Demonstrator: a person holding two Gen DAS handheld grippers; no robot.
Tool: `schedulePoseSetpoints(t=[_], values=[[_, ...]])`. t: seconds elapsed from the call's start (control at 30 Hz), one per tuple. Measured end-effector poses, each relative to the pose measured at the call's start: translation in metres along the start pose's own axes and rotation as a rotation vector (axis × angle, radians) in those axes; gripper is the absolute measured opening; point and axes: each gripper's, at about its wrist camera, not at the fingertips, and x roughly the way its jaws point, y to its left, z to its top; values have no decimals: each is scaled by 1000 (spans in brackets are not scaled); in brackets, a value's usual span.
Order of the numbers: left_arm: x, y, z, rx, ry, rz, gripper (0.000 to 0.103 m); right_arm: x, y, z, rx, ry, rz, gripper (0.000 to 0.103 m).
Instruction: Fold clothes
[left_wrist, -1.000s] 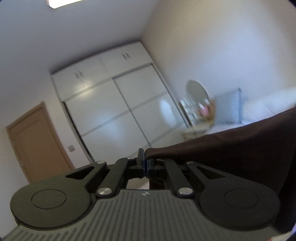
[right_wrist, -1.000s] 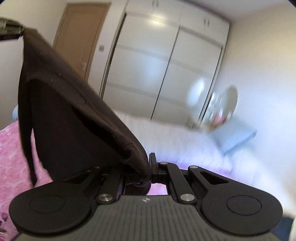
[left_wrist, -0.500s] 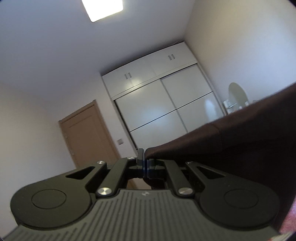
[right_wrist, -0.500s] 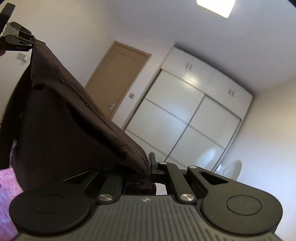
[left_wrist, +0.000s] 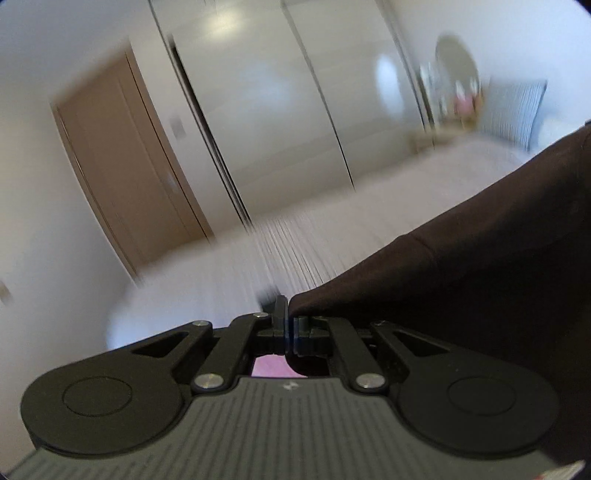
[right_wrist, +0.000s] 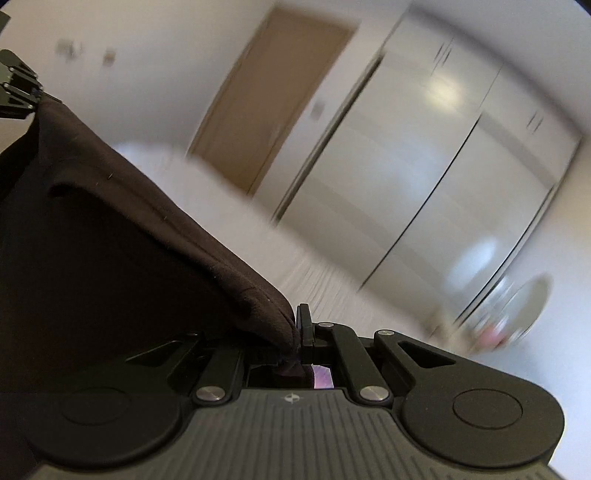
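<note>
- Both cameras have dipped since half a second ago; the ceiling light has left the views, and the white bed (left_wrist: 388, 206) now fills the blurred middle ground
- left gripper (left_wrist: 287, 322) is pinched tight on one corner of the dark brown garment (left_wrist: 480, 258); the cloth runs off to the right
- right gripper (right_wrist: 300, 328) is clamped on another corner of the same garment (right_wrist: 122, 236); the fabric stretches up left to the left gripper (right_wrist: 18, 90), held above the bed
- brown door (left_wrist: 125, 162) and white wardrobe (right_wrist: 424, 177) stand behind, smeared by motion
</note>
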Motion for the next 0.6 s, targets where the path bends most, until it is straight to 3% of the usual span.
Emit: schedulePoseSetpoints(t=[0.17,0.27,0.37,0.47,0.6], values=[[192,-17,-75,-93,281,-121,2,209,32,-48,59,273,106,3],[257,-40,-110,-87,383,-168,2,295,63,-80,59,401,137,3],[295,-52,-107,-98,418,-171,2,322,107,-107,24,458,153,3],[316,-54,-96,-140,443,-162,2,338,111,-104,28,466,159,3],[378,-61,-110,-180,555,-148,4,382,122,-103,-5,487,190,5]])
